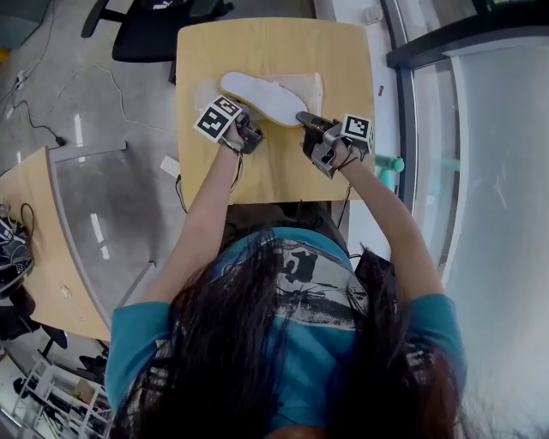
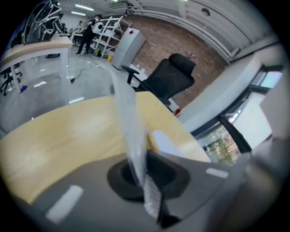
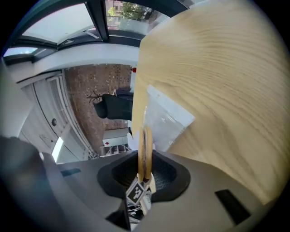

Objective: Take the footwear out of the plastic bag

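A flat white slipper (image 1: pixel 262 96) lies across the far part of the wooden table (image 1: pixel 274 176), over a clear plastic bag (image 1: pixel 204 91). My right gripper (image 1: pixel 307 120) is shut on the slipper's near right end. In the right gripper view the slipper (image 3: pixel 144 149) shows edge-on between the jaws (image 3: pixel 144 174), with a printed tag hanging from it and the bag (image 3: pixel 167 118) beyond it. My left gripper (image 1: pixel 251 133) is shut on the bag's near edge. In the left gripper view a strip of clear plastic (image 2: pixel 129 122) rises from the jaws (image 2: pixel 147 181), and the slipper's white tip (image 2: pixel 165 142) lies behind it.
A black office chair (image 1: pixel 159 26) stands past the table's far edge, also in the left gripper view (image 2: pixel 170 77). A second curved table (image 1: pixel 34 214) is at the left, a glass wall (image 1: pixel 489 171) runs along the right, and a teal object (image 1: pixel 390 167) is beside the table.
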### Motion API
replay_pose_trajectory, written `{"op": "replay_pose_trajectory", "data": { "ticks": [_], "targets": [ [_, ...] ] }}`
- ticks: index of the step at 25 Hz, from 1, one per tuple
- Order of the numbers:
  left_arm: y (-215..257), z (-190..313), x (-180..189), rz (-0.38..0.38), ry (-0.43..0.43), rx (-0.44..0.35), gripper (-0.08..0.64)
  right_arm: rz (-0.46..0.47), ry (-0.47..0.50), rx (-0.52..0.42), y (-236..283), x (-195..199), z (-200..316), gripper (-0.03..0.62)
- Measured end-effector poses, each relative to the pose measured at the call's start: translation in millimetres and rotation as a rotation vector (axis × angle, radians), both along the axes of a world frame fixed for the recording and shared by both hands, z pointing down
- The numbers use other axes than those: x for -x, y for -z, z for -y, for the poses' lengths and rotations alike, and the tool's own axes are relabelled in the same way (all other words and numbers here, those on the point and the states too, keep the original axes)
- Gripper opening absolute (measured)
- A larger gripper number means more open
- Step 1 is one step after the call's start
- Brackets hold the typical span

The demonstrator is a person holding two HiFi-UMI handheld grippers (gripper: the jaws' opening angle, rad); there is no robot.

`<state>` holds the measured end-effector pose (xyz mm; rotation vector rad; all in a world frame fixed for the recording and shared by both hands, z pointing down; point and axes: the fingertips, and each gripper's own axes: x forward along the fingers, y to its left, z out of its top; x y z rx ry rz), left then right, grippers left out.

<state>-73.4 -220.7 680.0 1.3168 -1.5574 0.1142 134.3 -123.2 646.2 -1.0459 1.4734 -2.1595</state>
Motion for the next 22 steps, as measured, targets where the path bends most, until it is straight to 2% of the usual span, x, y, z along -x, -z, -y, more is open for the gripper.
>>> {"op": "replay_pose_trajectory", "data": {
  "ticks": [4,6,8,10,11,17,22],
  "targets": [
    [-1.7,0.2,-1.9,0.039,-0.096,0.001,0.019,-0.103,0.000,0.025,-21.8,10.9,-2.9,0.077],
    [-1.2,-1.0,-2.4,0.082,-0.170,0.004,0.083,-0.163,-0.003,0.032,-28.1,13.0,-0.4,0.077],
    [0.2,-3.1,-3.5,0.119,-0.264,0.008,0.184,-0.212,-0.011,0.034,-31.3,14.9,4.1,0.077],
    [0.3,-8.9,-7.0,0.132,-0.370,0.029,0.269,-0.253,-0.024,0.030,-32.3,17.3,9.4,0.078],
    [0.1,-13.1,-8.8,0.132,-0.416,0.044,0.287,-0.269,-0.033,0.026,-32.4,18.3,12.4,0.080],
    [7.7,-37.6,-3.8,0.158,-0.525,0.057,0.295,-0.366,-0.066,-0.031,-31.3,27.9,42.0,0.080],
    [22.3,-59.8,-13.3,0.190,-0.655,-0.003,0.293,-0.434,-0.086,-0.078,-27.7,24.3,66.5,0.081]
  ]
}}
